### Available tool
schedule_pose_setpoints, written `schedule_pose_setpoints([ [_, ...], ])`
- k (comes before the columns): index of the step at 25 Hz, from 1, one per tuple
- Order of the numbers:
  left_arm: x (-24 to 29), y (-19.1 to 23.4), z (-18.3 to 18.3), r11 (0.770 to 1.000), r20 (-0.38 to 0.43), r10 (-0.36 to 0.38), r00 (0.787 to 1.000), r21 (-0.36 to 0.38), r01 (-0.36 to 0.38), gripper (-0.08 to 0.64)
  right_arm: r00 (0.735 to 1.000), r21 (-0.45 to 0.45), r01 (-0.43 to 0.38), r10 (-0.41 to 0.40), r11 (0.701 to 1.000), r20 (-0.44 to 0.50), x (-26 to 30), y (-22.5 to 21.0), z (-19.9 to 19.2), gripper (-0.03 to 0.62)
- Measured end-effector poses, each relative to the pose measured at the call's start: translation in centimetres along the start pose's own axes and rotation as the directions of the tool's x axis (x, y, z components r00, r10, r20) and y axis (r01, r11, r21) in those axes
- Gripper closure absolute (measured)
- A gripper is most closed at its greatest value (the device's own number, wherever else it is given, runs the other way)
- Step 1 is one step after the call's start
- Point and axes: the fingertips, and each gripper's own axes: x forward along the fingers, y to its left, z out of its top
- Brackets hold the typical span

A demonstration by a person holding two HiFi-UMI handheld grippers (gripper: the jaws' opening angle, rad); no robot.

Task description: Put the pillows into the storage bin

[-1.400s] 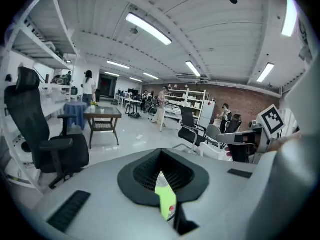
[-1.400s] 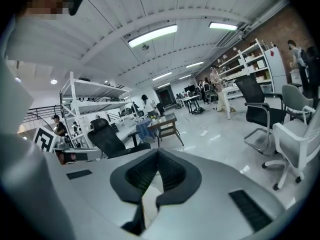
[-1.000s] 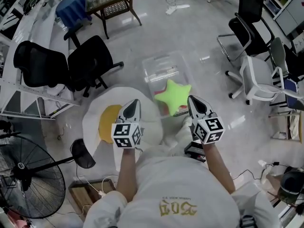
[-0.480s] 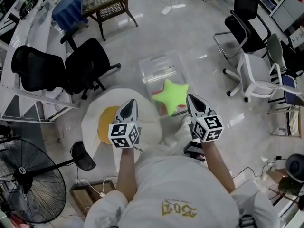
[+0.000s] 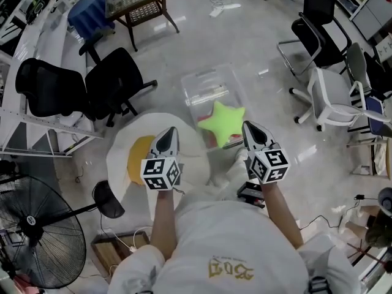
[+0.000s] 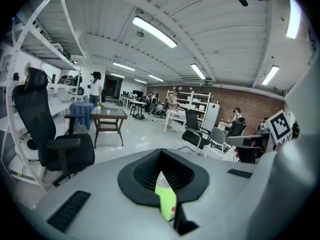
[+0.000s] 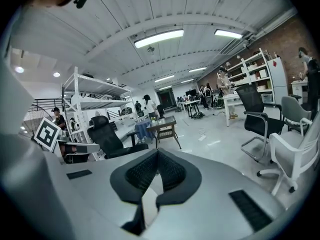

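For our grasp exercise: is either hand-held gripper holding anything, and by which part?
Nothing is held: the left hand-held gripper and right hand-held gripper are both shut on nothing.

Head view overhead; gripper views across floor point(image 5: 257, 41)

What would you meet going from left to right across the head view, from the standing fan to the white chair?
In order: standing fan → left gripper → green star pillow → right gripper → white chair.
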Motion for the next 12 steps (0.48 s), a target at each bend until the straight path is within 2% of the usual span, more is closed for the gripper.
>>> schedule_pose_setpoints([
  [12, 0.24, -0.06, 0.2, 1.0, 0.001, 0.018, 1.0, -0.001, -0.018, 0.546, 1.0, 0.019, -0.002, 0.002, 1.0, 0.009, -0.39, -0.92, 0.22, 0.58],
])
